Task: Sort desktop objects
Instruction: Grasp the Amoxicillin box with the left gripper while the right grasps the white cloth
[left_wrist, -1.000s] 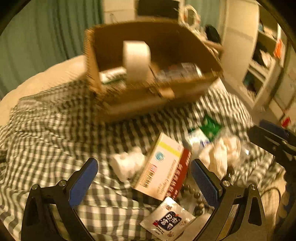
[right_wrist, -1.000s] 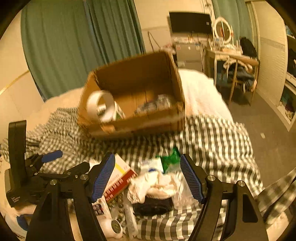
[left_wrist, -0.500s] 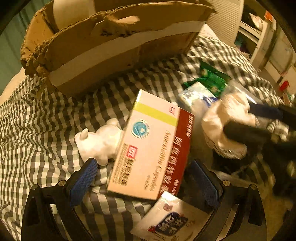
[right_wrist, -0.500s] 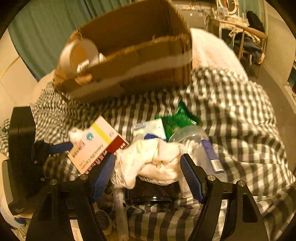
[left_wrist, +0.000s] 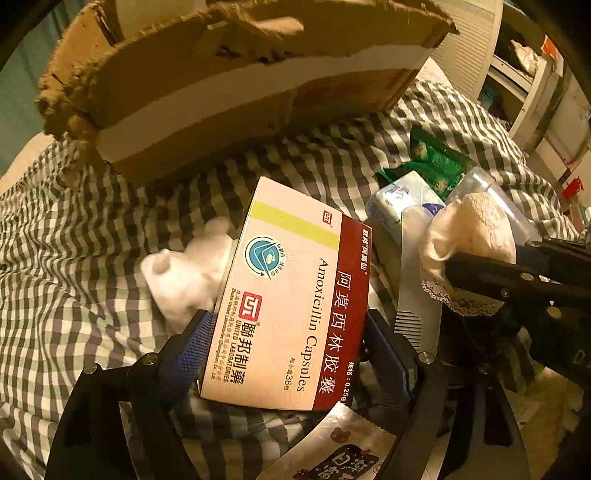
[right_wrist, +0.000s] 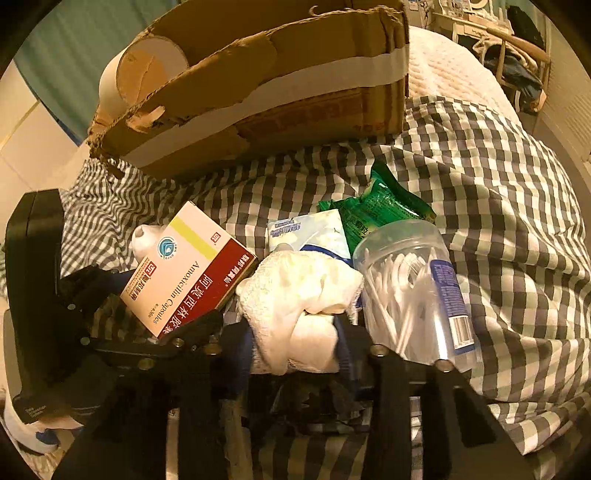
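A home bedroom is shown. A bed (right_wrist: 454, 70) with a white quilted cover is seen, overlaid by a grey-and-white checked sheet (right_wrist: 498, 206), with teal curtains (right_wrist: 70, 40) hung behind it. A wooden chair (right_wrist: 517, 55) draped with clothes is seen at upper right in the right wrist view, and white open shelving (left_wrist: 532, 74) stocked with household items is seen in the left wrist view.

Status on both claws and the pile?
Left claw closing onto medicine box. Right claw clamped on white cloth. Cotton swab jar crowds the right.
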